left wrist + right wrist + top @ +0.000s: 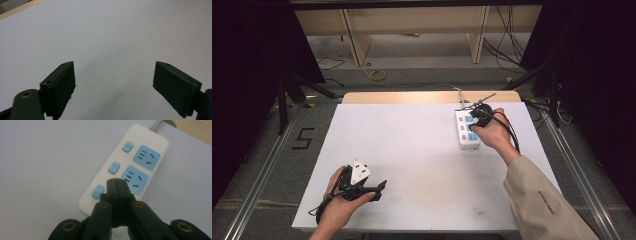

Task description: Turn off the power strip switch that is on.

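1. White plastic power strip (125, 167), with light-blue sockets and three light-blue rocker switches, lies flat at the far right of the white worktop (412, 150); its grey cable (157, 124) leaves from the far end.
2. My right hand-held gripper (116, 182) has its jaws pressed together with nothing between them, and the joined tip hovers over the strip's near end, between the nearest switch (98, 191) and the socket beside it.
3. I judge the step in hand to be pressing that nearest switch with the closed tip.
4. To do it well, I would shift the tip sideways until it sits squarely over the switch, not over the socket face.
5. I would press straight down, gently, so that the light strip does not tilt or slide on the smooth worktop.
6. I would keep the jaws together, since a single blunt point gives a cleaner push.
7. My left hand-held gripper (362, 187) rests at the near left of the worktop, well apart from the strip, jaws spread wide and holding nothing; it can stay there.
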Demonstrator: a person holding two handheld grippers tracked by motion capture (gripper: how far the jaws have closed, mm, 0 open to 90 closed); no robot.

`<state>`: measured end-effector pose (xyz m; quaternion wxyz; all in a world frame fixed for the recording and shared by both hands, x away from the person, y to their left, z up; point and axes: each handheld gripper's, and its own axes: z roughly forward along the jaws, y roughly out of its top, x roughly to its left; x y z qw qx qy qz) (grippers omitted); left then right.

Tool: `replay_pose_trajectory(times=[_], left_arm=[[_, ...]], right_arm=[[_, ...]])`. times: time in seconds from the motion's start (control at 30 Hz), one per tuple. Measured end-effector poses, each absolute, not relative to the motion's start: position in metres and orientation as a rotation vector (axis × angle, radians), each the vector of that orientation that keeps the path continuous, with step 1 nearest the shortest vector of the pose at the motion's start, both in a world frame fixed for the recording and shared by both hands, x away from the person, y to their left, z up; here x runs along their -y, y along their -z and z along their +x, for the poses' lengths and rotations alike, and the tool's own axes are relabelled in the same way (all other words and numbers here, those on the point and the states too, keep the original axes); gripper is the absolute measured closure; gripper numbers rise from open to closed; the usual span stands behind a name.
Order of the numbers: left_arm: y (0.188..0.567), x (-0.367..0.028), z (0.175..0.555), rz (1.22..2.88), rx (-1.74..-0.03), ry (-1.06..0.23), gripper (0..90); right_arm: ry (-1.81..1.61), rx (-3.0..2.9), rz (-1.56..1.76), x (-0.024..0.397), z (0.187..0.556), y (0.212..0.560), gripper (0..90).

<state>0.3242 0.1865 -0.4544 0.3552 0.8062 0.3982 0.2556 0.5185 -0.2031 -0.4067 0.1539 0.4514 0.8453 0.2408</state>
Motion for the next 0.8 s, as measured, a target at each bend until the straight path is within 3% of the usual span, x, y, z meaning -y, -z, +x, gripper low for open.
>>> replay_pose_trajectory(times=[0.8], left_arm=[[0.455,-0.186,0.324,2.083,-1.029,-0.663,17.5]], right_arm=[[-0.783,-2.432,1.217,0.224,0.464,0.404,90.0]])
